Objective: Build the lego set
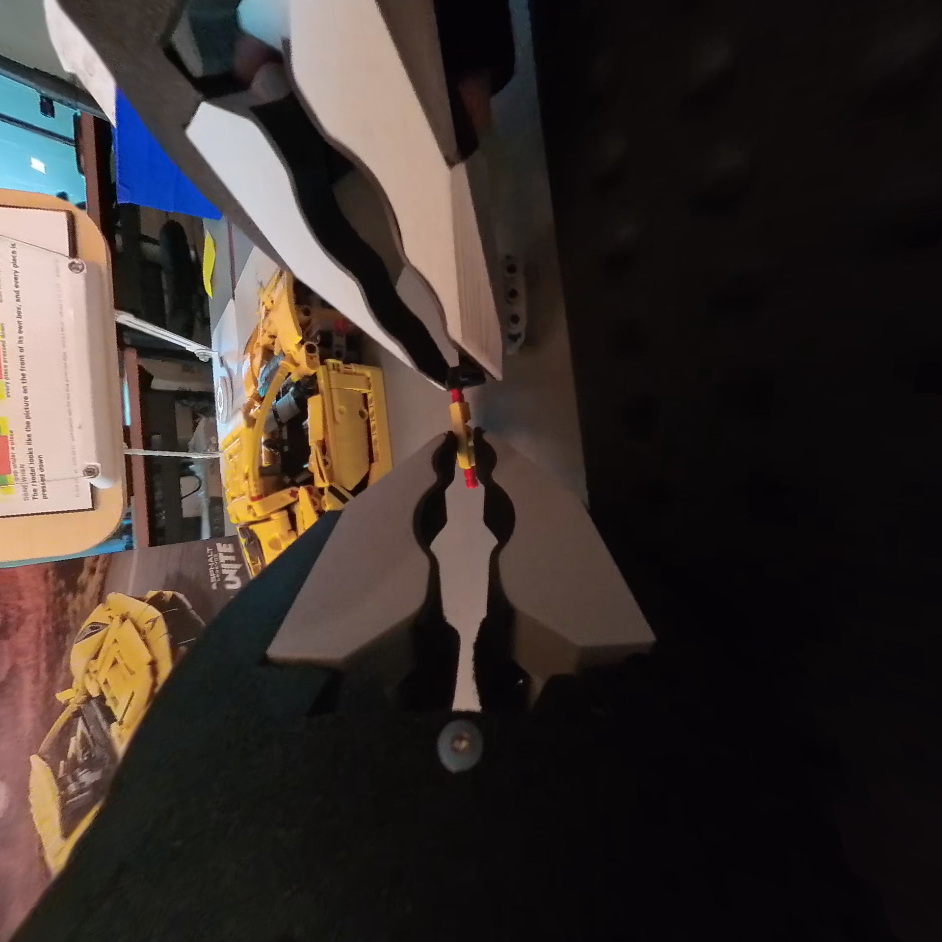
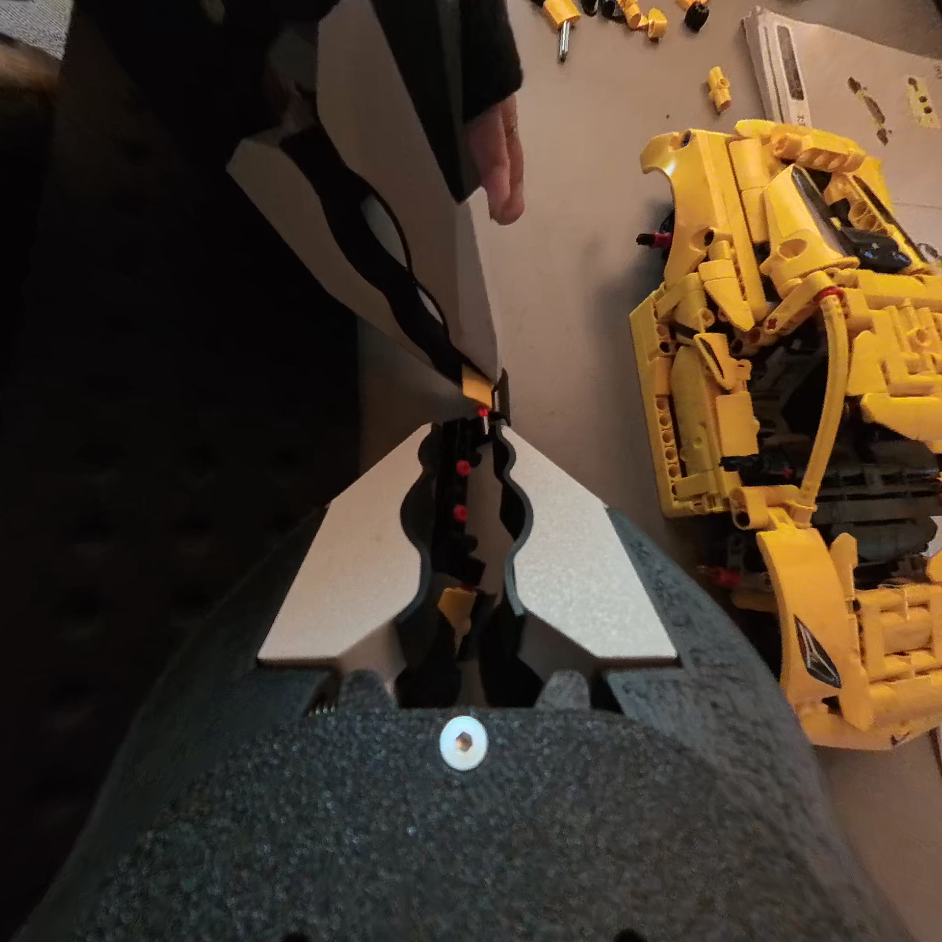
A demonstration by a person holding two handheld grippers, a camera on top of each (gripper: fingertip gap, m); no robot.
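The left gripper (image 1: pixel 461 443) is closed on a small yellow connector piece (image 1: pixel 463 438) carried on a red axle (image 1: pixel 469 476), with the red end showing between the fingers behind the tips. The right gripper (image 2: pixel 461 433) is closed on a long black sub-assembly (image 2: pixel 453 509) studded with red pins, which runs back between its fingers toward the gripper body, a yellow element at its rear end. Both parts are held in the air above the grey worktop (image 2: pixel 571 306), near its dark near edge, with the two grippers meeting tip to tip at a steep angle so that the yellow piece's axle lines up with the front end of the black assembly. Judgement: these are light, rigid plastic parts, smooth and liable to twist or pop out under a sideways push; they are best held across flat faces close to the joint, as they are now, and pressed together straight along the axle. A person's hand (image 2: pixel 504 168) shows behind the left gripper, fingers hanging relaxed. The partly built yellow car model (image 2: pixel 790 408) lies on the worktop to the right, well apart, with loose yellow and black pieces (image 2: pixel 637 15) toward the far edge and an instruction booklet (image 2: pixel 826 61) at the far right corner.
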